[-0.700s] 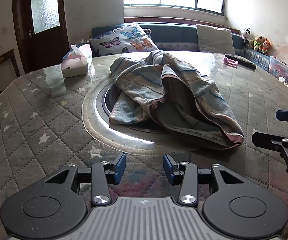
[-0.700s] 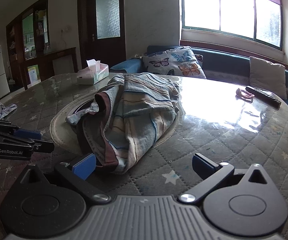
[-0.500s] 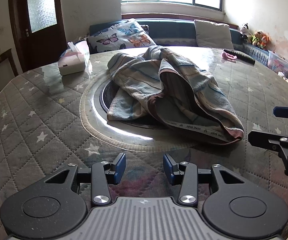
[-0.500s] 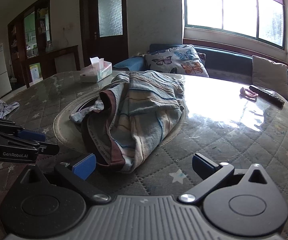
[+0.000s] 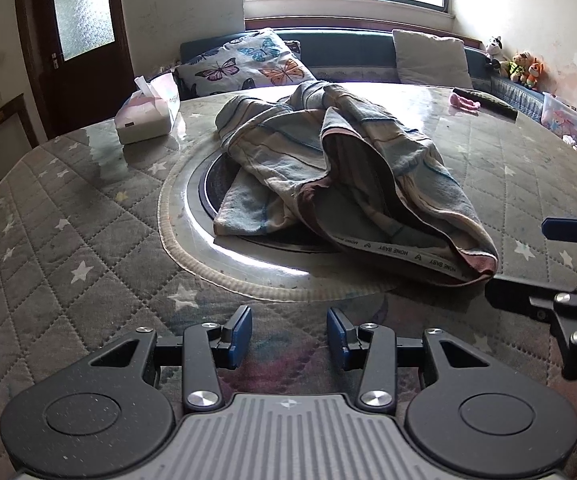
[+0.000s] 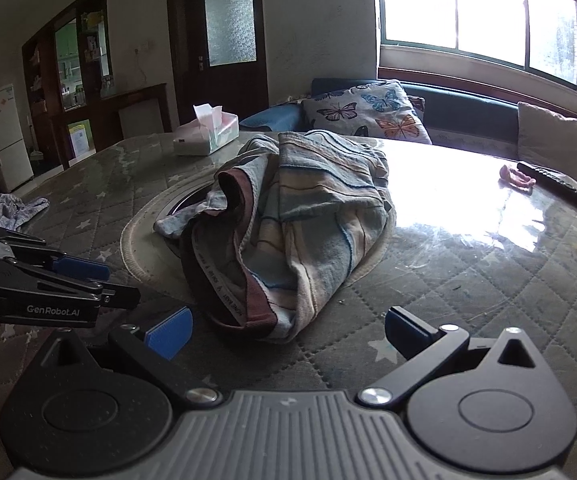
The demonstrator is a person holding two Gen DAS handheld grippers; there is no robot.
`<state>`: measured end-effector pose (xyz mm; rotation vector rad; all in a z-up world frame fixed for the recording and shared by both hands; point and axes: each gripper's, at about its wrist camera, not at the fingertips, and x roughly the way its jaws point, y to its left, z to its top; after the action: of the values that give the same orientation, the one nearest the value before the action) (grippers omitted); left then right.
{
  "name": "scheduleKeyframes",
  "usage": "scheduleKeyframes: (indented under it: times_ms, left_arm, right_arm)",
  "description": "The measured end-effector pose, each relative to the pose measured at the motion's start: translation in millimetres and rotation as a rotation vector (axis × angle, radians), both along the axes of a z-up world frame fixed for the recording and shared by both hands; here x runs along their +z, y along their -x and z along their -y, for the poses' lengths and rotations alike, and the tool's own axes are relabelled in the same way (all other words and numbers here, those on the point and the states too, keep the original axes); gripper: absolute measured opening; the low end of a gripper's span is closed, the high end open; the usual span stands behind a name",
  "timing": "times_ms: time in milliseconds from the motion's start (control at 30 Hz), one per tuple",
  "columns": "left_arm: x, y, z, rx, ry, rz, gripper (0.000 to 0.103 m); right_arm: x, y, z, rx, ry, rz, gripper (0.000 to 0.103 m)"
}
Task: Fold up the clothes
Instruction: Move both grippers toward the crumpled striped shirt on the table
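Note:
A crumpled striped blue, beige and maroon garment (image 5: pixel 340 184) lies on the round table over its centre ring; it also shows in the right wrist view (image 6: pixel 296 232). Its waistband with printed lettering faces the near edge. My left gripper (image 5: pixel 288 334) is open and empty, a short way in front of the garment. My right gripper (image 6: pixel 288 330) is wide open and empty, its fingertips level with the garment's near edge. Each gripper shows in the other's view: the right (image 5: pixel 544 268) at the garment's right corner, the left (image 6: pixel 88 280) at the left.
A quilted star-pattern cover under glass tops the table (image 5: pixel 68 240). A tissue box (image 5: pixel 146 114) stands at the back left. A pink item (image 6: pixel 516 178) and a dark remote (image 6: pixel 552 188) lie at the far right. A grey cloth (image 6: pixel 12 210) lies at the left edge. A sofa with cushions is behind.
Both grippers have moved a little closer to the garment's near edge. Both stay open; the garment has not moved.

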<state>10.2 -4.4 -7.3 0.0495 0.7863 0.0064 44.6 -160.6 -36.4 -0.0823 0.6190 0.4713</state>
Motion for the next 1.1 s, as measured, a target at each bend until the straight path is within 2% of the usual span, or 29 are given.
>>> scheduleKeyframes:
  times_ms: [533, 1100]
  left_arm:
    - [0.9, -4.2, 0.9, 0.016, 0.005, -0.010, 0.045]
    - [1.3, -4.8, 3.6, 0.030, -0.003, -0.018, 0.045]
  right_arm:
    - [0.3, -4.8, -7.3, 0.051, 0.040, -0.034, 0.103]
    - [-0.5, -7.8, -12.0, 0.051, 0.067, -0.068, 0.103]
